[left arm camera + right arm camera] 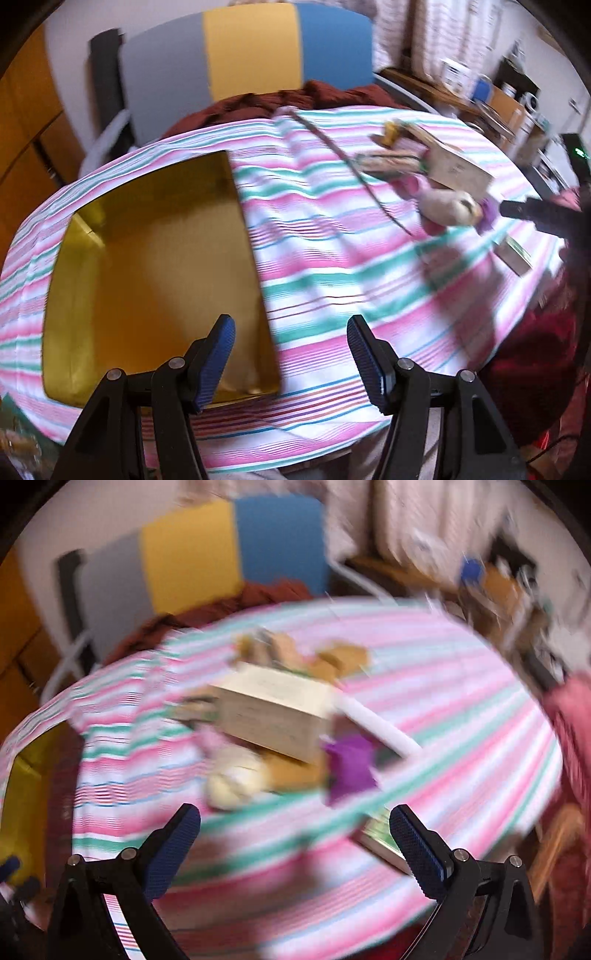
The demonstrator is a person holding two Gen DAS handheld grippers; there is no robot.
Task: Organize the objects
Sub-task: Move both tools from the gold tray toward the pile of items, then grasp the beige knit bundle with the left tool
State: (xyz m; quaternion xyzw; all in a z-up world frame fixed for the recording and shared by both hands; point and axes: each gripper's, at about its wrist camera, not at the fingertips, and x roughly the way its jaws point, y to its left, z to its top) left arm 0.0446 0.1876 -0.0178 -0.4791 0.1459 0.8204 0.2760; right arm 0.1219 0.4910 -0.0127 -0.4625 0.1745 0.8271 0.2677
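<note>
A gold tray (155, 280) lies on the striped tablecloth (332, 266) at the left; its edge shows in the right wrist view (22, 790). My left gripper (291, 328) is open and empty over the tray's near right corner. A heap of objects lies at the right: a wooden box (458, 166) (273, 712), a cream plush toy (450, 210) (232, 775), a purple item (351, 768), a white tube (376, 727) and a thin stick (354, 166). My right gripper (295, 819) is open and empty, just in front of the heap. The right wrist view is blurred.
A small flat green-topped box (380, 838) (513, 254) lies near the right gripper's right finger. A dark red blanket (295, 96) lies beyond the table. A grey, yellow and blue panel (251, 59) stands behind. Cluttered shelves (498, 99) are at the far right.
</note>
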